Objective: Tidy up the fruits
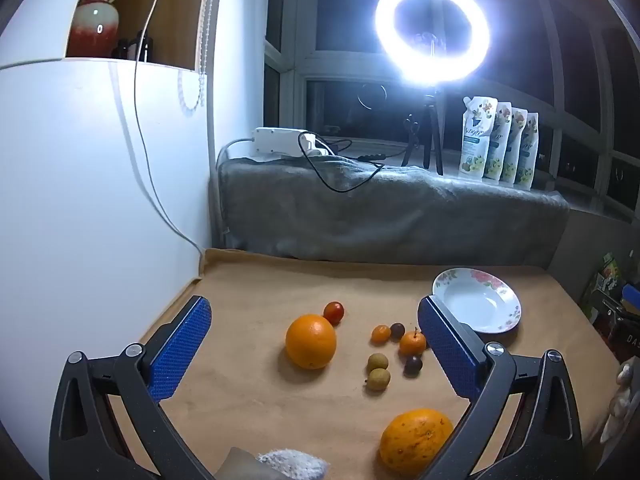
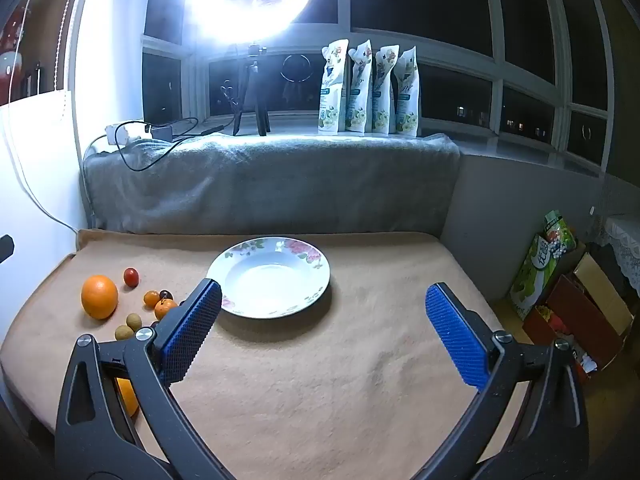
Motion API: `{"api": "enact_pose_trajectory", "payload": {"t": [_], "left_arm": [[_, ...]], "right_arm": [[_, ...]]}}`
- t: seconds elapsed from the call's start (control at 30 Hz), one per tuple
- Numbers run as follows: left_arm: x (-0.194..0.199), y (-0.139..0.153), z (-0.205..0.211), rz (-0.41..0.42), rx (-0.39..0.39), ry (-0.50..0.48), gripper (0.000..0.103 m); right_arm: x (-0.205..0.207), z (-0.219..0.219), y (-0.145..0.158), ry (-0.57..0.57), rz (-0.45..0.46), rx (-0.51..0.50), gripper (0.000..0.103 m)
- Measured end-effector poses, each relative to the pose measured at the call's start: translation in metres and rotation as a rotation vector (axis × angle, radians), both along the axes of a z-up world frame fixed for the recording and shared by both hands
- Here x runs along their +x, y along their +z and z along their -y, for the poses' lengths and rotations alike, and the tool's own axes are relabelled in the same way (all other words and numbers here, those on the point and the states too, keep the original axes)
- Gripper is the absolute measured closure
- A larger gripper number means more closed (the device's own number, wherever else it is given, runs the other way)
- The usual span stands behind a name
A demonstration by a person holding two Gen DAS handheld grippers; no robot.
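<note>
Lying loose beside plate (image 2: pixel 269 277), speckled orange (image 1: pixel 416 441), apparently longest sideways.

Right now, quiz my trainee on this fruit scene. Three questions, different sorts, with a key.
1. True or false: the plate already holds fruit.
2. Multiple choice: the cherry tomato lies nearest to A) the big orange B) the plate C) the spotted orange.
3. Fill in: both the left gripper and right gripper are ____.

Key: 1 false; 2 A; 3 open.
</note>
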State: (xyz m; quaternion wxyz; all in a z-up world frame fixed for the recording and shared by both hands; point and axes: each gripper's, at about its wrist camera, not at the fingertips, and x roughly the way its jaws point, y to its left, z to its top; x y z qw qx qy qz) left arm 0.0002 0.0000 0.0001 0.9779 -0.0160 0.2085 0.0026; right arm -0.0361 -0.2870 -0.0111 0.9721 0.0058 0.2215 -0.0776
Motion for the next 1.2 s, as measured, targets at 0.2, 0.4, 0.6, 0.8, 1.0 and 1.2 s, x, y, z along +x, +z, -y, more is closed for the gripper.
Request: {"api": "enact_pose_trajectory", "payload": {"t": [0.2,0.4,0.6,0.8,1.0,1.2], "left_arm": [[-0.001,0.0,-0.001,0.008,-0.005,0.0,0.001],[-0.005,0.0,-0.009,0.011,-0.019,-0.002,0.001],[-0.006,-0.002,-0.002,0.011,-0.004,-0.001,0.001],[-0.006,-0.002,0.0,0.009,-0.006,-0.003,0.001],[-0.006,-0.001,0.002,0.008,-0.008,-0.003,0.001],[-0.006,-0.001,0.003,0.007,-0.01,-0.003,0.001]], "right_arm": [[-0.002,0.0,-0.001,-0.019,0.003,-0.008,0.0],[-0.009,-0.003,0.005,-0.04,0.026,-0.014,0.0],[-0.011,0.0,0.005,-0.05,0.044,-0.007,0.0],[-0.014,0.002,0.007,-0.056,0.058,-0.002,0.0],[-0.017,0.0,0.01,-0.057,0.067,0.001,0.0],[-0.017,-0.002,0.013,-0.054,0.073,-0.004,0.0]]}}
